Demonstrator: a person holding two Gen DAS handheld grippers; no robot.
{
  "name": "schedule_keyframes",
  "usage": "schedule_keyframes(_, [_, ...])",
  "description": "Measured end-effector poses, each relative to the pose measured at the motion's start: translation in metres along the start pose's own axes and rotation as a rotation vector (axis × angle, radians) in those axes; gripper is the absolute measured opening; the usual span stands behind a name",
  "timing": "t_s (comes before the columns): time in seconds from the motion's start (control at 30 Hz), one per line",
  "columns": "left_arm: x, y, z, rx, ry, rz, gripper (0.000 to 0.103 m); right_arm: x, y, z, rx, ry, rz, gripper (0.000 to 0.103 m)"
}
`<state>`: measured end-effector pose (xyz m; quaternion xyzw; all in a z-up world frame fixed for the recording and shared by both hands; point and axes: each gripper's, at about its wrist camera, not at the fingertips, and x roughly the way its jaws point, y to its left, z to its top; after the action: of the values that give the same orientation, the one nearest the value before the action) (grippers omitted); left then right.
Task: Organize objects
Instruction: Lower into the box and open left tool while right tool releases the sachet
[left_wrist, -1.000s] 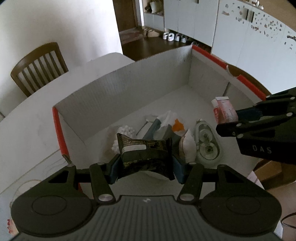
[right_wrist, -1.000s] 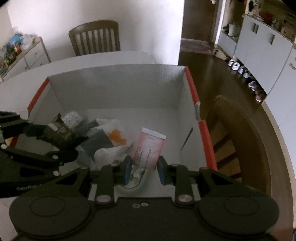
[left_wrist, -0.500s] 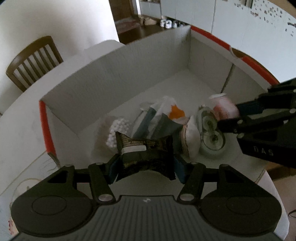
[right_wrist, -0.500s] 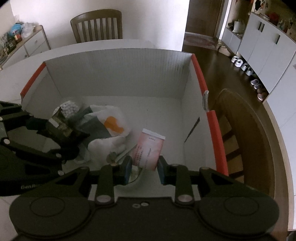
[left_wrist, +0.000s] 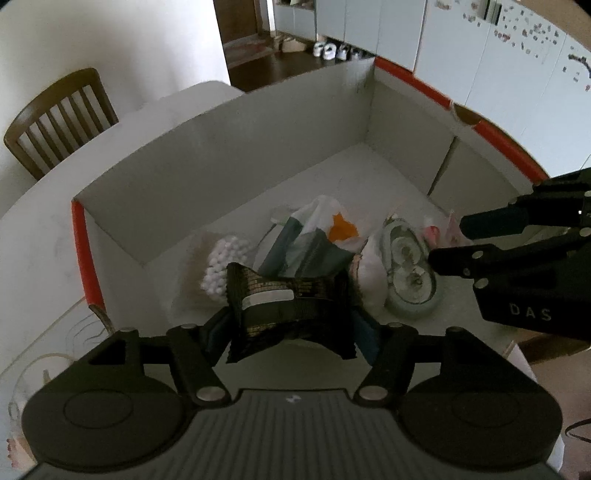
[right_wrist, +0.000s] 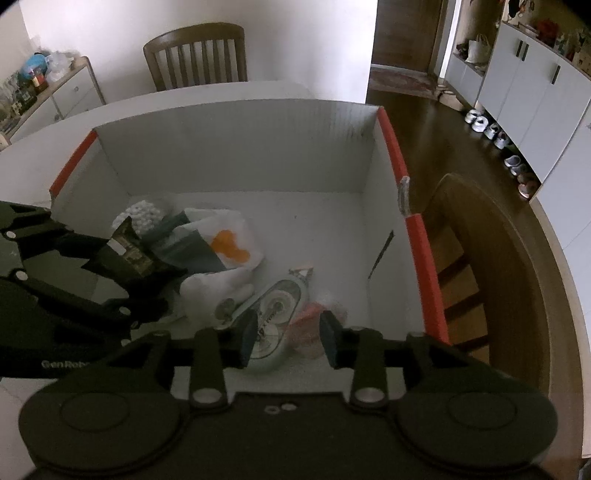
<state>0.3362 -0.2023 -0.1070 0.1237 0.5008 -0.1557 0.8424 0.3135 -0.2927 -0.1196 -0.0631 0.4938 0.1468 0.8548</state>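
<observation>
A: While both grippers hang over the box, what sits nearest at six o'clock?

B: Item one, left wrist view: left gripper (left_wrist: 291, 328), jaws opening, fingers spread, the dark foil packet (left_wrist: 288, 306) between them; whether the pads still press on it, I cannot tell. Item two, right wrist view: right gripper (right_wrist: 288, 338), jaws opening, fingers apart, nothing pinched. The pink packet (right_wrist: 314, 325) lies blurred on the box floor between and beyond the fingertips.

A: Next out, toward twelve?

B: Item three: clear oval tape dispenser (right_wrist: 275, 306), at eleven o'clock of the right fingertips, just beside the pink packet. Item four: white pouch (right_wrist: 218, 286), touching the dispenser on its nine o'clock side. Item five: white plastic bag with orange mark (right_wrist: 225, 247), further toward twelve, a dark green sleeve (right_wrist: 188, 251) against it. Item six: bag of white balls (right_wrist: 144, 216), at ten o'clock, by the box's left wall.

A: The container?

B: White cardboard box (right_wrist: 236, 147), red-edged, on a white table (right_wrist: 207, 92).

A: Farthest?

B: Wooden chair (right_wrist: 195, 55) at twelve o'clock; a second chair (right_wrist: 491, 258) at three.
</observation>
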Motion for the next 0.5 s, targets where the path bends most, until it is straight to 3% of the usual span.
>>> schedule_keyframes(0.13, [-0.010,0.001,-0.003,-0.016,-0.039,-0.021,0.071,-0.012,-0.002,-0.001,0.005,-0.019,0.019,0.037])
schedule_keyframes(0.23, [-0.020,0.004,-0.005,-0.037,-0.068,-0.031,0.086,-0.022,-0.003,-0.001,0.016,-0.038,0.032,0.037])
schedule_keyframes(0.5, [-0.046,0.010,-0.021,-0.047,-0.123,-0.065,0.086,-0.049,0.000,-0.005,0.035,-0.074,0.061,0.039])
